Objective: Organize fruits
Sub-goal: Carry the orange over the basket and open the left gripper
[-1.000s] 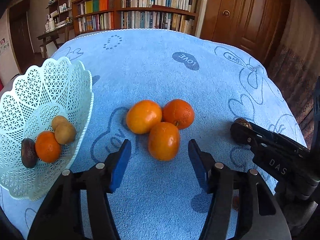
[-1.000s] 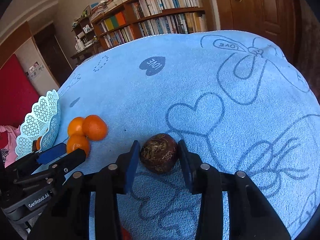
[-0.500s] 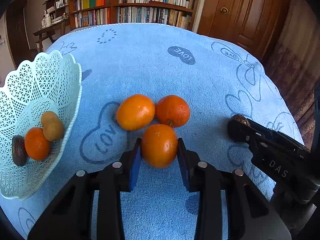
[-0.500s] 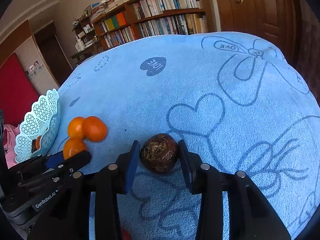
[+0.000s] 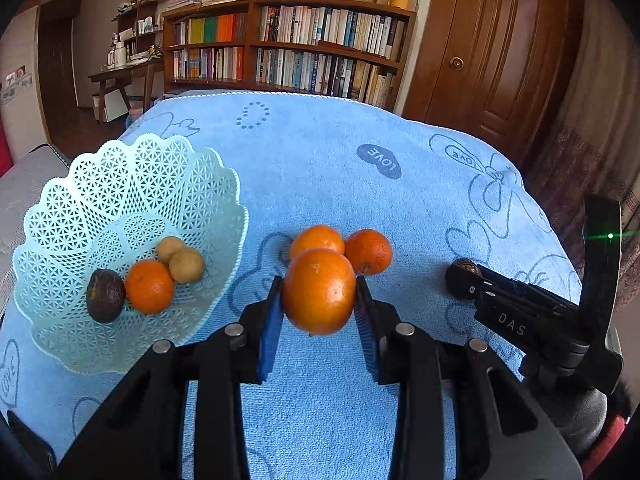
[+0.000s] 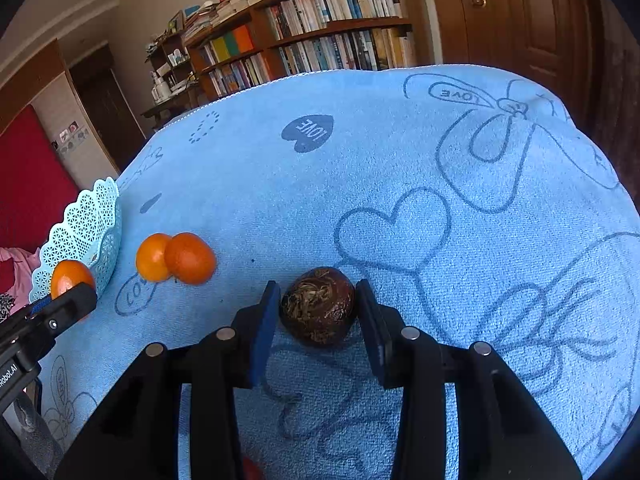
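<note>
Bookshelves (image 5: 288, 48) behind blue towel (image 5: 320, 168); left gripper (image 5: 318, 308) jaws clamping orange (image 5: 319, 291), right gripper (image 6: 318, 316) seemingly gripping brown fruit (image 6: 318, 306).

You're in home living room or study: wooden bookshelves (image 5: 288, 48) packed with books, panelled wooden door (image 5: 492, 52), side desk (image 5: 120, 80) with clutter, blue "LOVE" towel (image 6: 360, 184) covering table.

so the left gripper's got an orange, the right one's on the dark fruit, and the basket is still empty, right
Not quite: the basket is not empty. The left wrist view shows an orange, a dark fruit and two small brown fruits in it. The rest holds: the left gripper grips an orange, and the right gripper is closed on the dark fruit.
</note>
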